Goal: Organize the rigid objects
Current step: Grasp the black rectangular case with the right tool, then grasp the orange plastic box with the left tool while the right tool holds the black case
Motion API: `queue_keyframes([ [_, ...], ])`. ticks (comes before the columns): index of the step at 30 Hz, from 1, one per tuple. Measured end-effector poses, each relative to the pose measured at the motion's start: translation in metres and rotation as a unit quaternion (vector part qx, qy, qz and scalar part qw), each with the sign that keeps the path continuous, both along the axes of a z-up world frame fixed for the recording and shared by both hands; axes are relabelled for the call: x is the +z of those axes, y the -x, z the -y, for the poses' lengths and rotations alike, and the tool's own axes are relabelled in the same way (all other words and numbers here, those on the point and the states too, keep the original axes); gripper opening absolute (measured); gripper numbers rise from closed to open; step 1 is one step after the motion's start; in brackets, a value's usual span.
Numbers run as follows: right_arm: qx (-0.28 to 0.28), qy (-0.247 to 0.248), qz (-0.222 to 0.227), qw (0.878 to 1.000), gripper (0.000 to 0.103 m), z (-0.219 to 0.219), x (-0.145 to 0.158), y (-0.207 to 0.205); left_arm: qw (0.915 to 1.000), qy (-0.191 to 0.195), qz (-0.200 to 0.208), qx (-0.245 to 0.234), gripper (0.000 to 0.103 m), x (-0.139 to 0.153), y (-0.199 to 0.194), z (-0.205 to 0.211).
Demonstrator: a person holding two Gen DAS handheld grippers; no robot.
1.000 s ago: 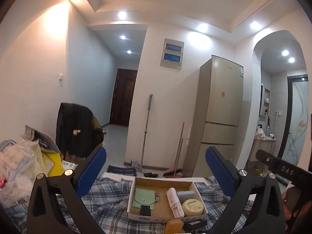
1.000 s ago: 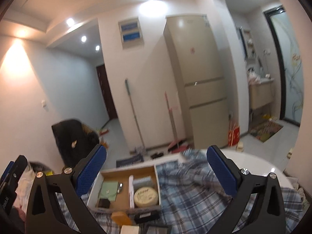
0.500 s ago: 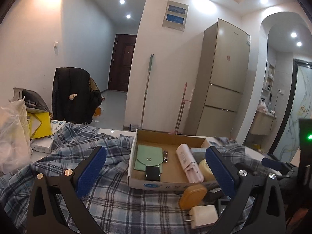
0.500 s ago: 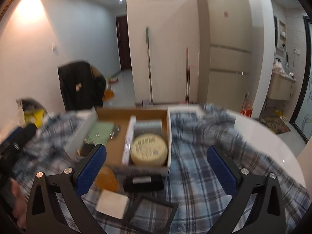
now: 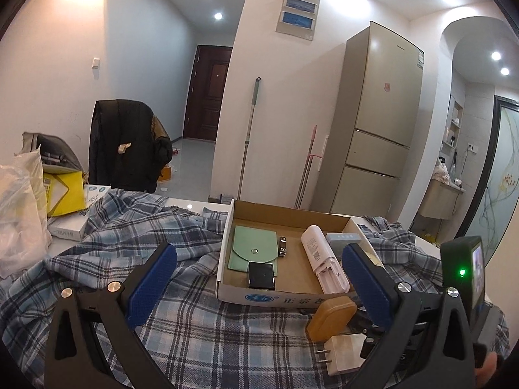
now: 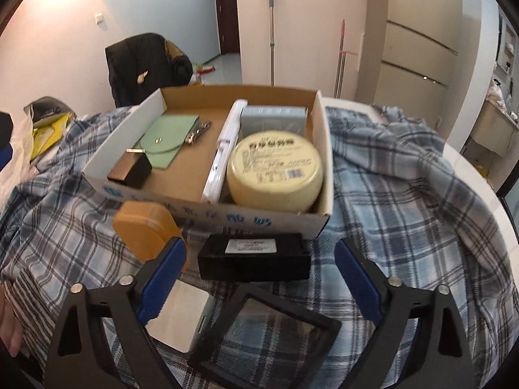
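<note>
Both grippers have dropped from room level toward the plaid cloth [image 6: 405, 194].
Right gripper [image 6: 259, 278], closing, straddles a black box [image 6: 253, 256] untouched, near the tray [image 6: 207, 214]; left gripper [image 5: 256, 278] gapes empty.

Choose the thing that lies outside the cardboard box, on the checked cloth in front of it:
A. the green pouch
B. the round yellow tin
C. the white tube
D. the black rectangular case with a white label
D: the black rectangular case lies on the checked cloth, in front of the cardboard box.
</note>
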State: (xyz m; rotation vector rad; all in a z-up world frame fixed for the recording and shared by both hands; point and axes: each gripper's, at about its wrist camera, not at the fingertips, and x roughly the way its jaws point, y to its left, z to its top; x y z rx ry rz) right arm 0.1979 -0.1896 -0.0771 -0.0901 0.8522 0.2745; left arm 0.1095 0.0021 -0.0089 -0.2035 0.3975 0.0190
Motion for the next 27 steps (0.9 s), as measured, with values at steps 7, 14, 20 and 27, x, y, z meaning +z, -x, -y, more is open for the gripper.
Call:
queue_keyframes([
  [7, -0.002, -0.02, -0.03, 0.999, 0.086, 0.006, -0.008, -0.008, 1.0, -0.005, -0.004, -0.005, 0.103, -0.001, -0.001, 0.003],
  [14, 0.007, -0.003, -0.038, 0.999, 0.068, -0.003, -0.013, -0.011, 0.9999, -0.006, -0.008, -0.004, 0.103, -0.002, -0.002, 0.004],
  [20, -0.021, -0.006, -0.004, 1.0, 0.068, 0.01, 0.005, -0.001, 0.9999, -0.009, -0.009, -0.005, 0.103, -0.002, -0.002, 0.005],
  [27, -0.07, -0.065, 0.052, 0.994, 0.068, 0.051, 0.057, 0.025, 0.9997, -0.005, -0.024, -0.009, 0.103, 0.005, -0.005, 0.007],
])
